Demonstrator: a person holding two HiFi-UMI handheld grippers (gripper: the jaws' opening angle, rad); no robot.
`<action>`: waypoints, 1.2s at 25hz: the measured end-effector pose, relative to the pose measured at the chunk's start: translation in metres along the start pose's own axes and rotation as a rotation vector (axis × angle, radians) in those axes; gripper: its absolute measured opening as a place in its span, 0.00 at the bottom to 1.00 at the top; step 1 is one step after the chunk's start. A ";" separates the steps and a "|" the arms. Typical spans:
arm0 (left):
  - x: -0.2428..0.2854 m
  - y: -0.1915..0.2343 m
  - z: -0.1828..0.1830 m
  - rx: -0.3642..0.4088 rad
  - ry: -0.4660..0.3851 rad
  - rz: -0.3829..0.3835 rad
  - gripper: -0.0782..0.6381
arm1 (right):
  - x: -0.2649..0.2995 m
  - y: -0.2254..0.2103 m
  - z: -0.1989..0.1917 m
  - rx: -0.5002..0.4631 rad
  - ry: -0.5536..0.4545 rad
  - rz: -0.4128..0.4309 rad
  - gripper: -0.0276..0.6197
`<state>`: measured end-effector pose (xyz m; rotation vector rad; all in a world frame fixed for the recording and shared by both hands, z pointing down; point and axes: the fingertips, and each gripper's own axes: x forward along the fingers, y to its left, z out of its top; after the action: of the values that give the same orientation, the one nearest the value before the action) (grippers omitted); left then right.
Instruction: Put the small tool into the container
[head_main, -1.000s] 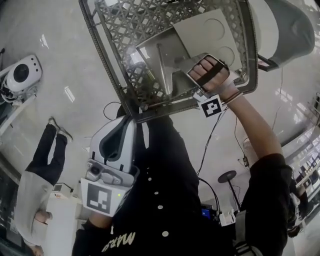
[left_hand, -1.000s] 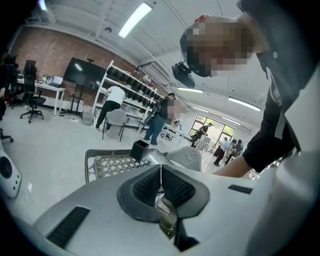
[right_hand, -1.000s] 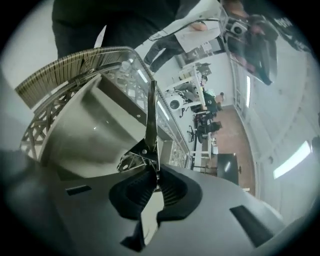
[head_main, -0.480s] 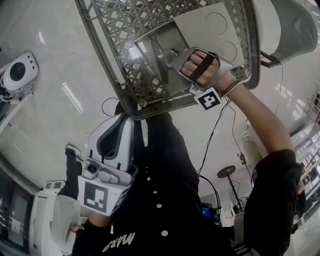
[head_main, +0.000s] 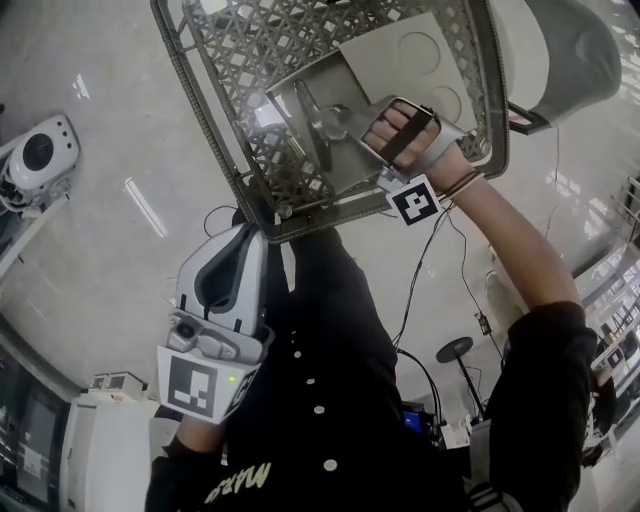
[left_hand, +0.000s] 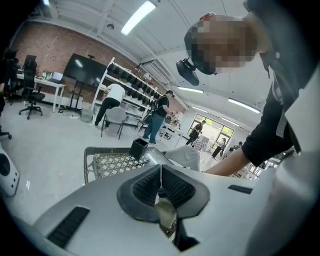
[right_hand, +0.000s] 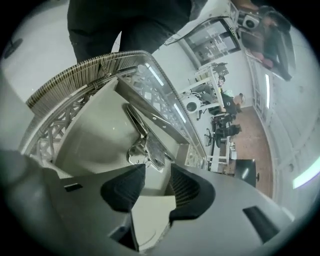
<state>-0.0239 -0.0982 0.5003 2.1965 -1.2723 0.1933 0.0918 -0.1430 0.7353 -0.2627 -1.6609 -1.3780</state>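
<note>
Right claw (right_hand: 156, 172): just been opening, spread, empty.
Small tool (right_hand: 144, 144): lying in container (right_hand: 95, 135), twelve o'clock of claw.
Left claw (left_hand: 160, 175): pressed together, empty.
Remaining: withdrawal, seemingly.

Right gripper (right_hand: 158, 171) just parted, empty; left gripper (left_hand: 160, 170) closed.

only pale lettering (head_main: 240, 482) on the black shirt (head_main: 340, 340), just left of its lowest white button (head_main: 330, 466), reads roughly "mar" (slanted, the rest unclear).
</note>
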 end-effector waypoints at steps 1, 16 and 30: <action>-0.001 0.000 0.004 0.014 -0.006 -0.005 0.15 | -0.006 -0.004 -0.003 0.019 0.014 -0.009 0.31; -0.009 -0.032 0.108 0.292 -0.060 -0.117 0.15 | -0.196 -0.178 -0.050 1.274 0.070 -0.504 0.06; -0.010 -0.059 0.196 0.347 -0.194 -0.262 0.15 | -0.362 -0.222 -0.085 1.777 -0.013 -1.007 0.06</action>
<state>-0.0120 -0.1769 0.3118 2.7108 -1.0983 0.1043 0.1839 -0.1564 0.3121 1.7036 -2.4399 0.0412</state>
